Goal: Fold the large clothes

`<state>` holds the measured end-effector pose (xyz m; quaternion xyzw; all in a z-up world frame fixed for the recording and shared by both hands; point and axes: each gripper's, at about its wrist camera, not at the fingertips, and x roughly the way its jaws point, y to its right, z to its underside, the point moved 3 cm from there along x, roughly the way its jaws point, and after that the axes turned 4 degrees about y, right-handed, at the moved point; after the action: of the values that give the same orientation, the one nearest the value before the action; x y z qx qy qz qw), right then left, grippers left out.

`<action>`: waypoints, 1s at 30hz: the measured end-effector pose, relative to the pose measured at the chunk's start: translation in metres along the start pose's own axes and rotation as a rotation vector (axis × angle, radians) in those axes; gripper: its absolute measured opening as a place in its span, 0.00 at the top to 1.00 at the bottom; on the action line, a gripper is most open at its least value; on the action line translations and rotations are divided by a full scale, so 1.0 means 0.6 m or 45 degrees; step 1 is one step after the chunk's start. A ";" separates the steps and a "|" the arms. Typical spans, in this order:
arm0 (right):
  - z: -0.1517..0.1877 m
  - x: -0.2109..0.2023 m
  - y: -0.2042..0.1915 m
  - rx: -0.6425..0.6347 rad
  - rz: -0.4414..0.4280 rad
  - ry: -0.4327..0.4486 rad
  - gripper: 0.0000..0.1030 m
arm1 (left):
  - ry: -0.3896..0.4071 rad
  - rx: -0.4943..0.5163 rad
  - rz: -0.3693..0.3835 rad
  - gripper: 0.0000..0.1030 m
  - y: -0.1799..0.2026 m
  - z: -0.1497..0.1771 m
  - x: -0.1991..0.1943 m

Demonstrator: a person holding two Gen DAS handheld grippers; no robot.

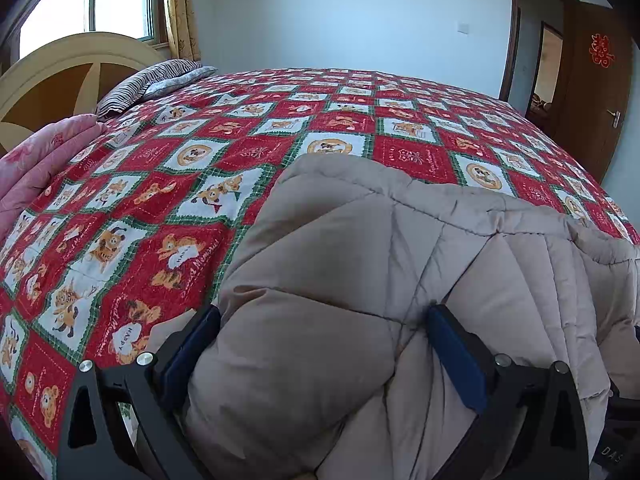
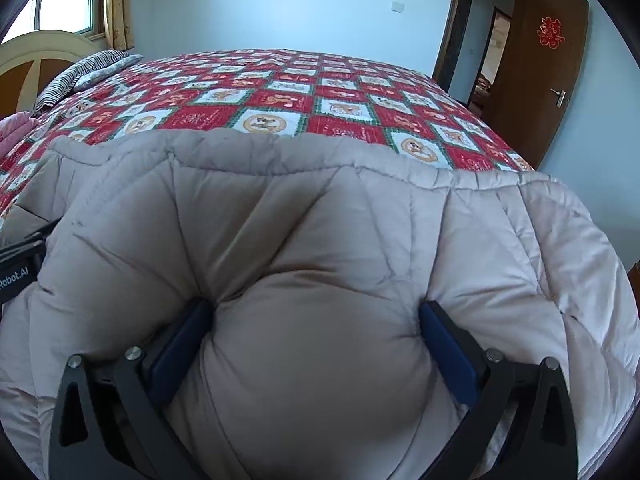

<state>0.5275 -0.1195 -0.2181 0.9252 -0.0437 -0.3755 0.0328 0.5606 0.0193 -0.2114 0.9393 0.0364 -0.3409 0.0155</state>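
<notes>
A beige quilted down coat point(image 1: 360, 280) filled the lower part of both wrist views, bunched up over the near edge of a bed covered with a red, white and green patchwork bedspread point(image 1: 160, 208). The left claw point(image 1: 324, 336) stood with its blue-padded fingers point(image 1: 456, 356) spread wide, a thick puffed fold of the coat bulging between them and pressed against both pads, so it had hold of the padding. The right claw point(image 2: 316, 332) gripped the same garment in the same way, its blue pads point(image 2: 448, 352) sunk into the sides of a rounded bulge of fabric. The fingertips of both claws were partly buried in the padding, and the coat's lower part was cut off by the bottom edge of each view, so its overall shape, sleeves and collar could not be made out. In the right wrist view a dark strip of the other gripper's body point(image 2: 18, 264) showed at the left edge, mostly hidden by the coat. Beyond the coat, a striped pillow point(image 1: 148, 84) lay at the head of the bed near a cream headboard point(image 1: 60, 64), and a pink quilt point(image 1: 36, 160) was cut off at the left. A brown door point(image 1: 596, 92) stood open at the right, the room behind it too small to read.
</notes>
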 end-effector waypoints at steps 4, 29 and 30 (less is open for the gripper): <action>0.001 -0.002 0.002 -0.003 0.002 -0.011 0.00 | 0.001 0.006 -0.006 0.01 -0.002 0.000 -0.001; 0.098 -0.111 0.003 -0.095 0.028 0.043 0.00 | -0.102 -0.358 0.141 0.01 -0.149 0.174 -0.169; 0.096 -0.121 0.006 -0.093 0.007 0.029 0.00 | -0.096 -0.359 0.135 0.01 -0.147 0.171 -0.170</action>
<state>0.4349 -0.1173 -0.2087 0.9275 -0.0321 -0.3661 0.0681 0.4100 0.0956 -0.2253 0.9149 0.0336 -0.3663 0.1666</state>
